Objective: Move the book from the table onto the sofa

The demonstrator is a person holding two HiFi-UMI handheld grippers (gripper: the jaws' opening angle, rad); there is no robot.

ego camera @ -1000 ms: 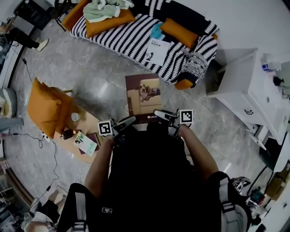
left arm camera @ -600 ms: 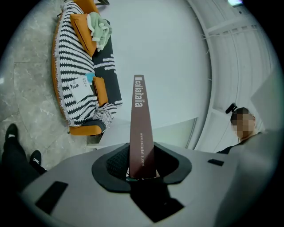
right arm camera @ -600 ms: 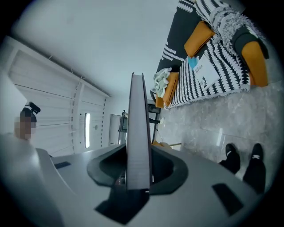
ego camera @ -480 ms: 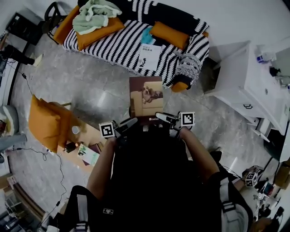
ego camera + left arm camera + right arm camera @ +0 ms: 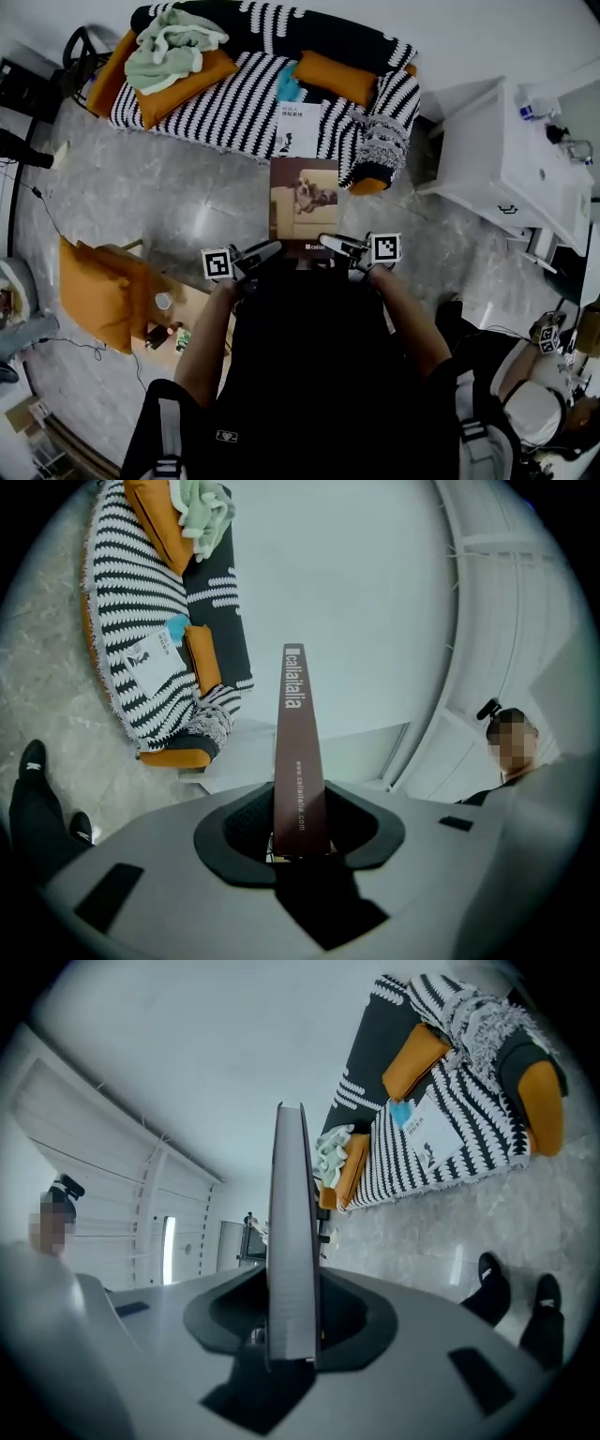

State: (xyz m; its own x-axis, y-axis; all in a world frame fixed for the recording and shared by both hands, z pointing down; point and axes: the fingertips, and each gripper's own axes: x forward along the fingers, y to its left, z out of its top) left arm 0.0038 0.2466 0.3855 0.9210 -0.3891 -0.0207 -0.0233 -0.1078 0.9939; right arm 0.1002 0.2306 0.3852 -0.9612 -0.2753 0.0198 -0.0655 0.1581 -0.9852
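Observation:
A large brown book (image 5: 303, 206) with a dog photo on its cover is held level in front of the person, above the grey floor. My left gripper (image 5: 267, 251) is shut on its near left corner and my right gripper (image 5: 334, 244) on its near right corner. In the left gripper view the brown spine (image 5: 298, 752) stands clamped between the jaws of the left gripper (image 5: 300, 841). In the right gripper view the pale page edge (image 5: 292, 1241) sits between the jaws of the right gripper (image 5: 291, 1335). The black-and-white striped sofa (image 5: 225, 98) lies just beyond the book.
On the sofa lie a white magazine (image 5: 298, 128), orange cushions (image 5: 335, 75) and a green cloth (image 5: 173, 47). A white cabinet (image 5: 506, 178) stands at the right. The low wooden table (image 5: 187, 323) and an orange cushion (image 5: 98, 295) are at the lower left. Another person (image 5: 534, 412) is at the lower right.
The person has walked toward the sofa with the book held in both grippers. The sofa now lies straight ahead, and the wooden table has dropped back to the lower left.

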